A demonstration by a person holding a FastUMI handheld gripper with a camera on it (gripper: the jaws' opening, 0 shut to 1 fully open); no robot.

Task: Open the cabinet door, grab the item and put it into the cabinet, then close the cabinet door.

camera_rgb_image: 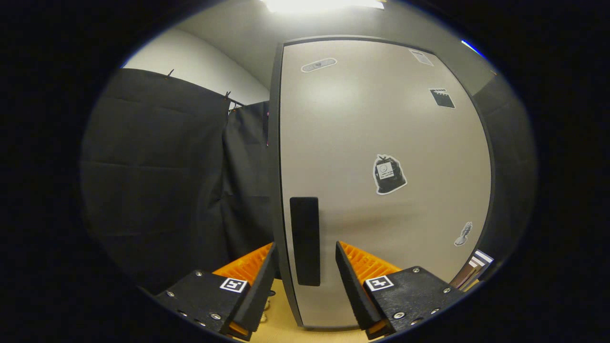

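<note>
A pale grey cabinet door (381,133) with a dark rim stands close in front of me. Its black vertical handle (305,240) sits near the door's left edge. My gripper (305,244) is open and straddles that edge. The left finger (255,267) lies just outside the door's rim. The right finger (355,271) is in front of the door panel, a little right of the handle. Neither finger visibly presses on the handle. I cannot tell whether the door is fully closed or slightly ajar. No item to grab is between the fingers.
Black cloth (157,181) hangs to the left of the cabinet. The cabinet stands on a light wooden surface (281,324). Several stickers (388,174) are on the door. Some striped, flat things (476,267) lie at the cabinet's lower right.
</note>
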